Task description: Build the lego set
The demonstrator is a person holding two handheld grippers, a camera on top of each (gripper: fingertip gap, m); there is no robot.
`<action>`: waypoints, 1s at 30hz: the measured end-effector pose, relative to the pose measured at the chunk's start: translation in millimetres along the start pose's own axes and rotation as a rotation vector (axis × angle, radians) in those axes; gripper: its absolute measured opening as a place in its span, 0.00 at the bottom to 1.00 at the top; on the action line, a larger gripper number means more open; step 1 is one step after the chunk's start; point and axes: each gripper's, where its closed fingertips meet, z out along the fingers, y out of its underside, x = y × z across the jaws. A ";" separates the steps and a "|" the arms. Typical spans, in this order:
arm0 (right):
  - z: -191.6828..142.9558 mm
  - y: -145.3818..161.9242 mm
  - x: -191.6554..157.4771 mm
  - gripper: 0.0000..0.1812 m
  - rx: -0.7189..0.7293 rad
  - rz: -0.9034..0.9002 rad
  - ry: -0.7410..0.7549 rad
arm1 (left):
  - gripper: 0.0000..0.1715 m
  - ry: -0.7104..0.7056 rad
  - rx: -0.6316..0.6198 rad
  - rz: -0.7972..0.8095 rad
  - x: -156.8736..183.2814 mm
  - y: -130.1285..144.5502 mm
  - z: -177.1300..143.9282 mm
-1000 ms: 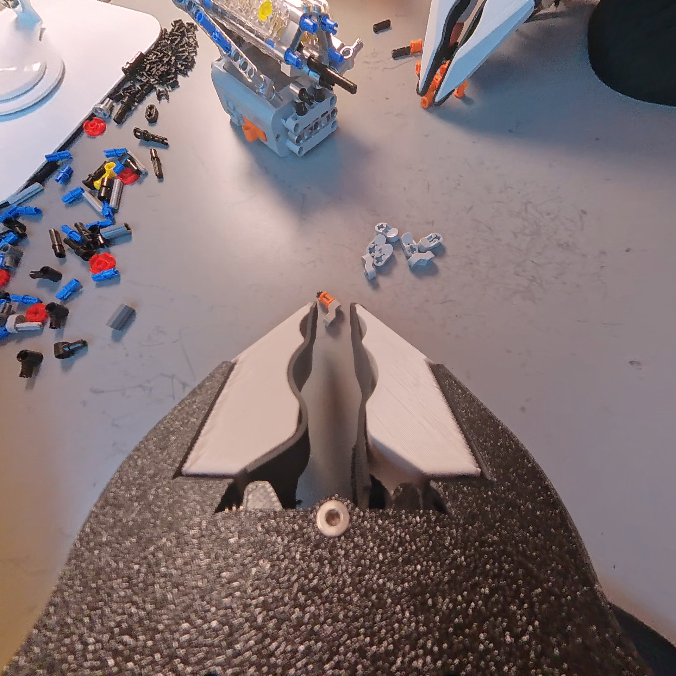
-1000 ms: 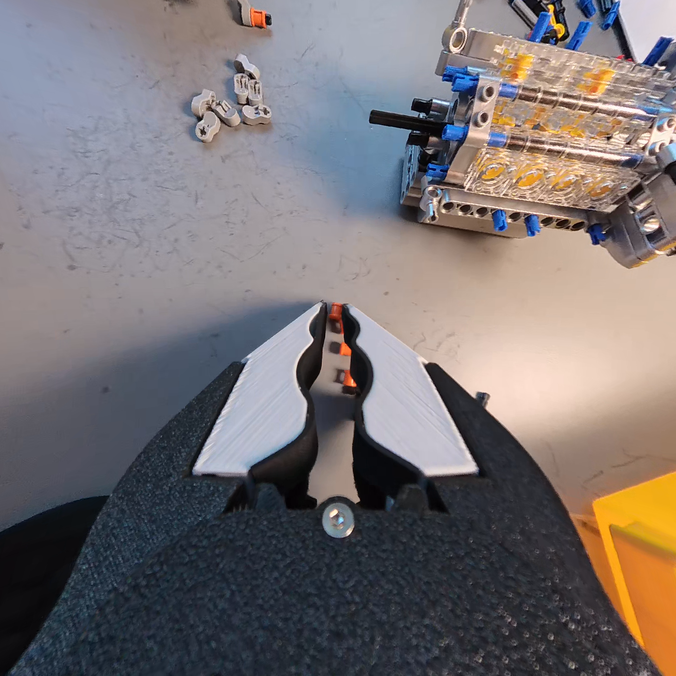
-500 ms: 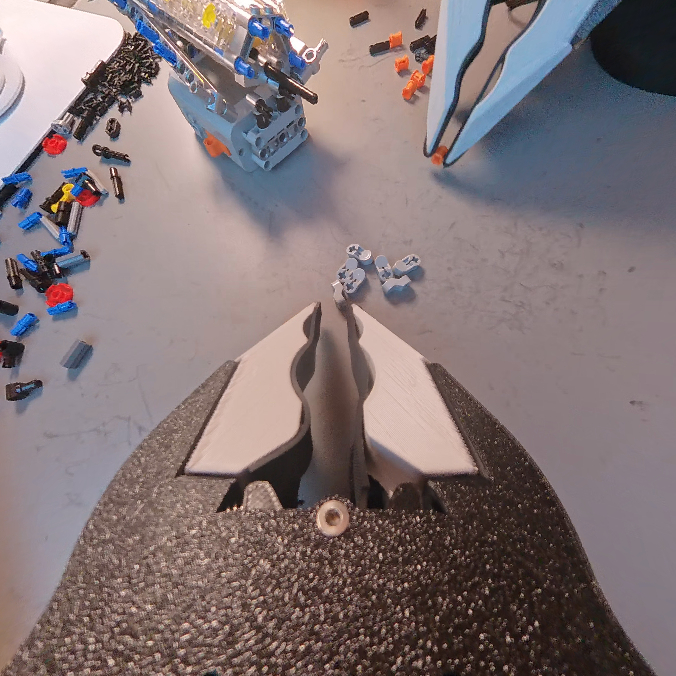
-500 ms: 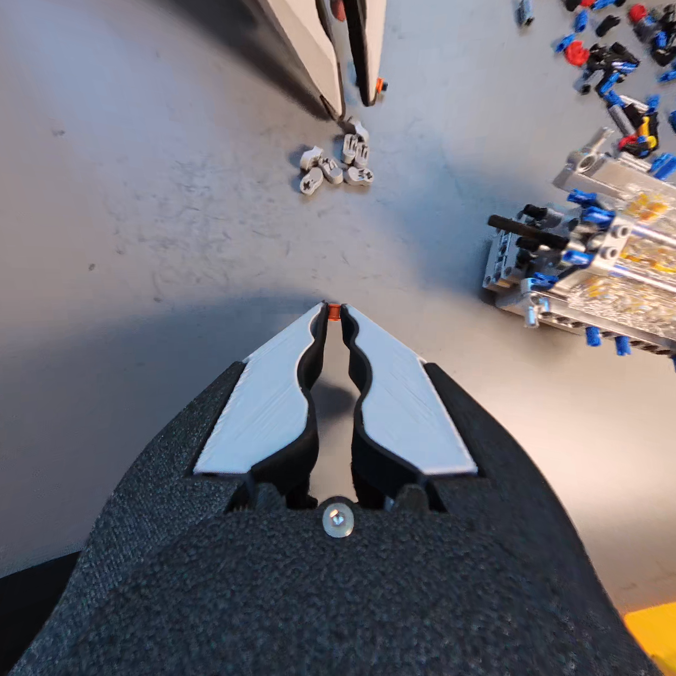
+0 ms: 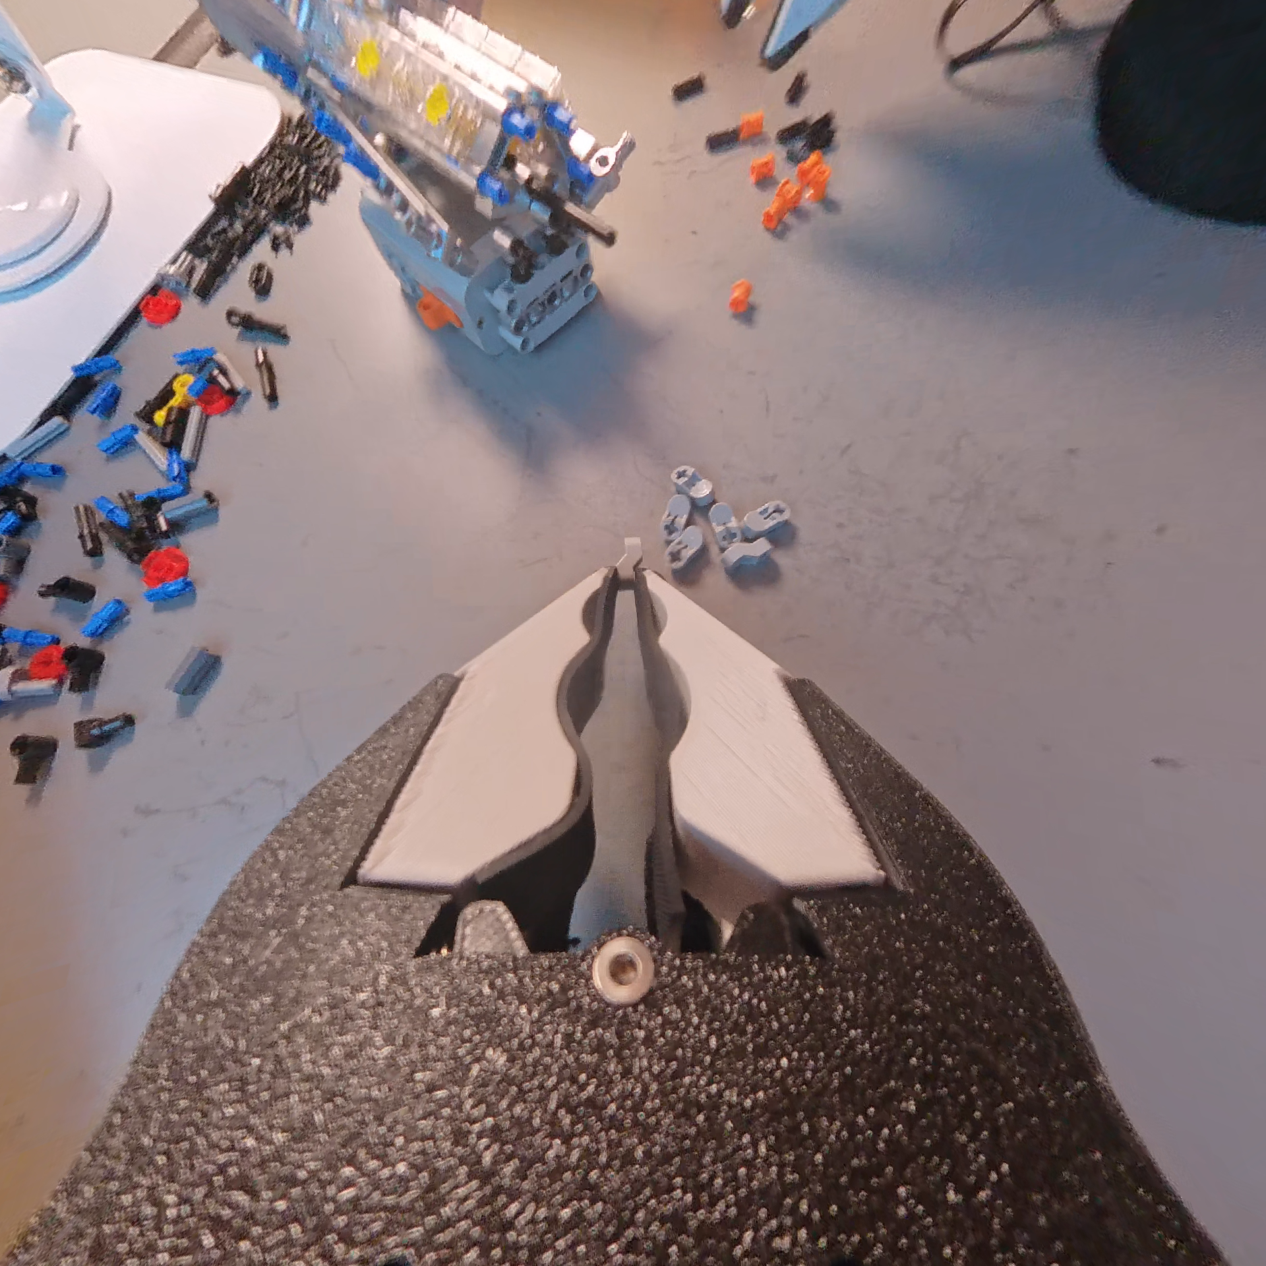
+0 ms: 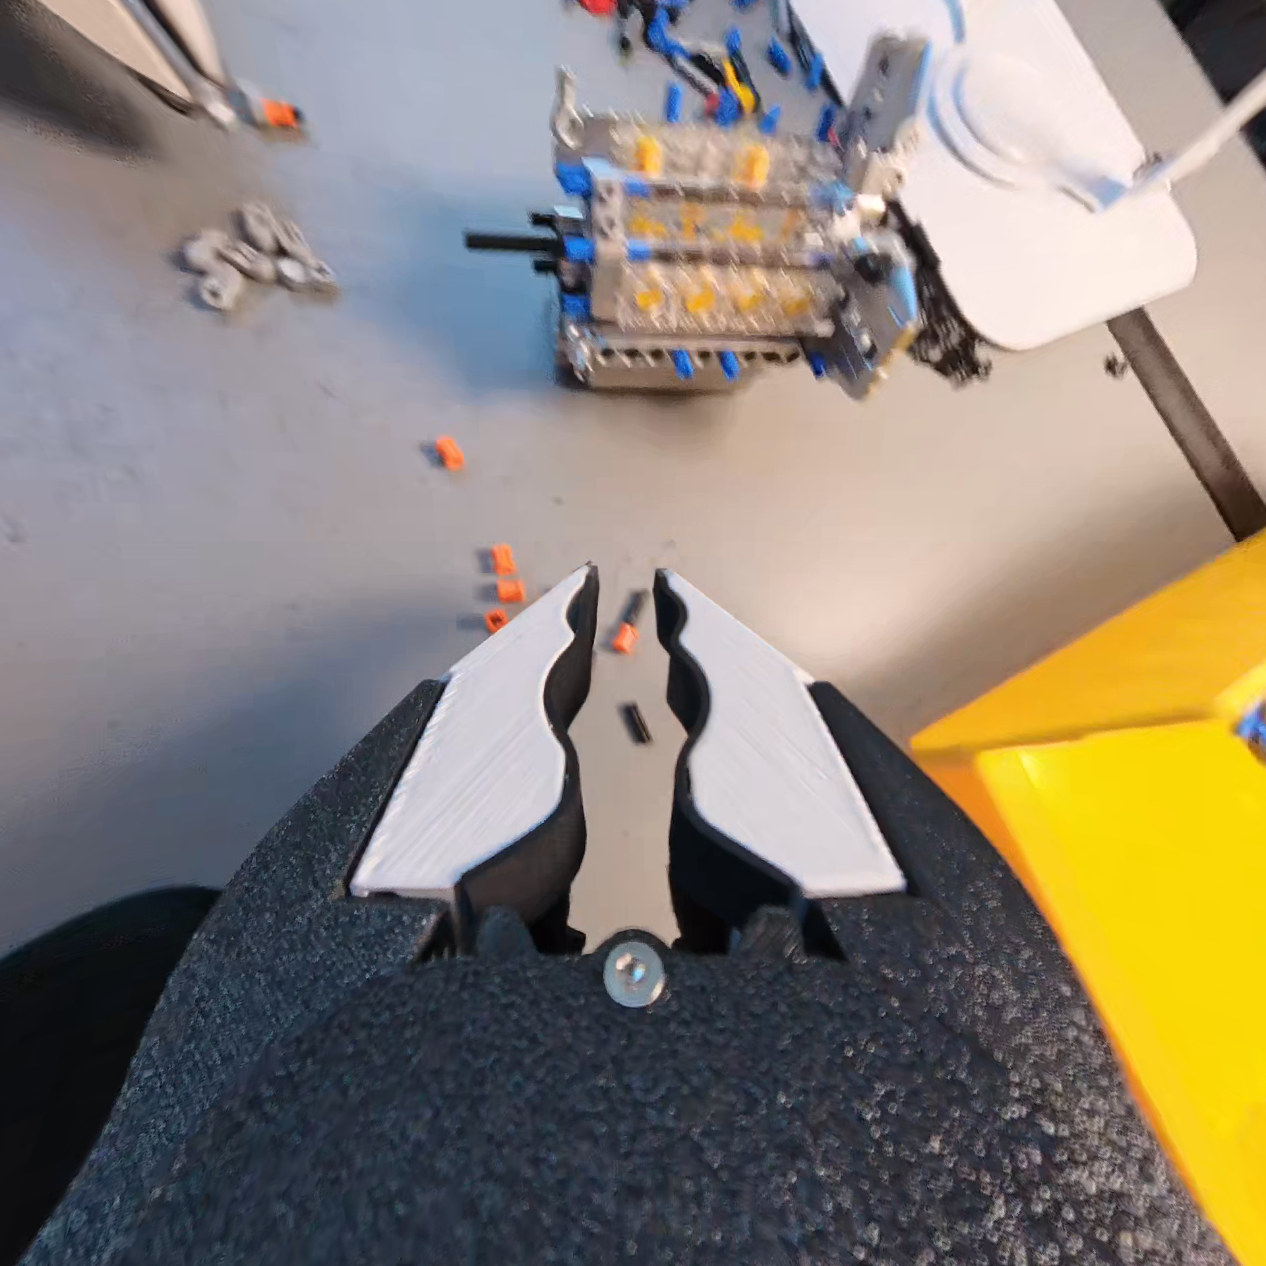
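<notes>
My left gripper (image 5: 625,574), two pale grey printed fingers in a black speckled housing, is clamped on a small light grey plastic connector piece (image 5: 631,551) whose end juts out past the tips. In the right wrist view this same piece carries an orange stub (image 6: 279,114) at its far end, though blur hides the detail. Just right of the tips lies a cluster of small grey cross-hole connectors (image 5: 725,525), resting on the scuffed grey tabletop (image 5: 959,616).

My right gripper (image 6: 623,579) hangs with its fingers apart and nothing between them. Seen through the gap, on the table below, are a black pin tipped with an orange bush (image 6: 628,625) and a short black pin (image 6: 637,725). Three small orange bushes (image 6: 505,584) lie just left of the left fingertip; a lone orange bush (image 6: 449,453) lies farther off toward the model.

The grey, blue and clear brick-built model with yellow inner parts (image 5: 479,199) stands at the far side, a black axle (image 5: 582,219) projecting from its near end. Left of it lies a scatter of loose blue, black and red pins (image 5: 137,479), beside a white rounded stand base (image 5: 137,226). A yellow bin (image 6: 1096,788) stands just right of my right gripper.
</notes>
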 end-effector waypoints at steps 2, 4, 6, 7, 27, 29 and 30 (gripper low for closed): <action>-4.6 21.7 11.0 0.08 -0.067 0.033 0.018 | 0.02 0.117 0.050 0.002 19.9 -9.5 -6.1; -3.3 36.7 9.6 0.08 -0.106 0.062 -0.018 | 0.02 0.222 0.053 0.021 42.6 -11.3 -6.0; 1.7 41.3 9.2 0.08 -0.114 0.072 -0.027 | 0.02 0.326 0.040 0.051 67.4 -10.3 -3.3; 4.2 41.6 7.3 0.08 -0.118 0.074 -0.038 | 0.02 0.357 0.029 0.065 76.5 -9.3 -1.3; 32.9 25.4 1.1 0.02 -0.071 0.114 -0.054 | 0.02 0.297 -0.065 0.146 76.3 9.0 11.3; 32.4 21.9 2.0 0.02 -0.056 0.076 -0.032 | 0.02 0.282 -0.049 0.138 71.4 6.7 9.0; 30.5 13.7 0.7 0.02 -0.015 0.051 -0.029 | 0.02 0.274 -0.036 0.131 68.9 4.7 7.9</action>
